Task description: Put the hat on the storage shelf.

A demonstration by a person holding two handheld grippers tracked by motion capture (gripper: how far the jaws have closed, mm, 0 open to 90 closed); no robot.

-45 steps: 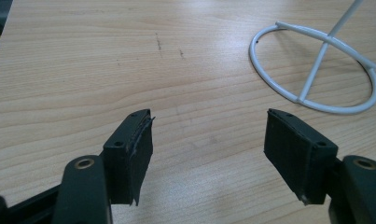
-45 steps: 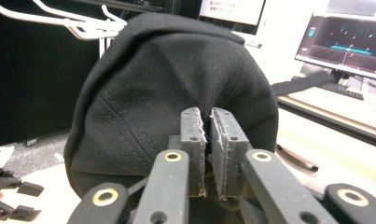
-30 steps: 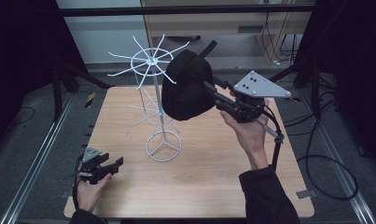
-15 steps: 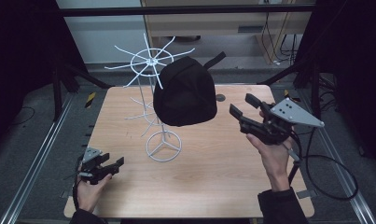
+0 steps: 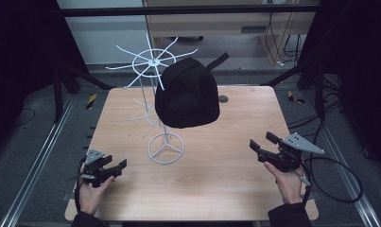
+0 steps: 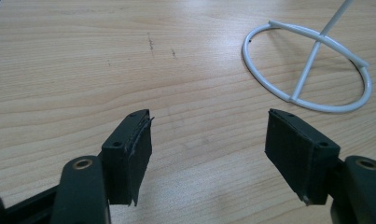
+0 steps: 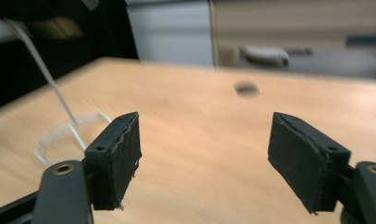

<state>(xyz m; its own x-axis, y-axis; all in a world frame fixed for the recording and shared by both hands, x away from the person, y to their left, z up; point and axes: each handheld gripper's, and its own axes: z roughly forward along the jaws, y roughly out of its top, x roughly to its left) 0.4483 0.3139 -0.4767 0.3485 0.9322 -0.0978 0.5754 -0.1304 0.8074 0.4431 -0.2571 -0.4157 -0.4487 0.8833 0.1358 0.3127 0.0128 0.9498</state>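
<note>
A black cap (image 5: 188, 94) hangs from an upper arm of the white wire rack (image 5: 152, 62), whose ring base (image 5: 165, 148) stands mid-table. My right gripper (image 5: 262, 142) is low over the table's right front, well apart from the cap. Its jaws have just been opening and stand open with nothing between them (image 7: 204, 149). The ring base (image 7: 59, 135) shows blurred to its left. My left gripper (image 5: 119, 166) rests at the left front, open and empty (image 6: 209, 140). It points toward the ring base (image 6: 316, 100).
The wooden table (image 5: 235, 179) has a small dark hole (image 5: 223, 99) behind the cap. A black cable (image 5: 334, 189) loops off the right edge. Metal rails (image 5: 41, 161) run along both sides, and cabinets stand beyond the far edge.
The right gripper let go of the cap, opened, and dropped down and right to the table's front. The cap now hangs on the rack. The left gripper stayed put.
</note>
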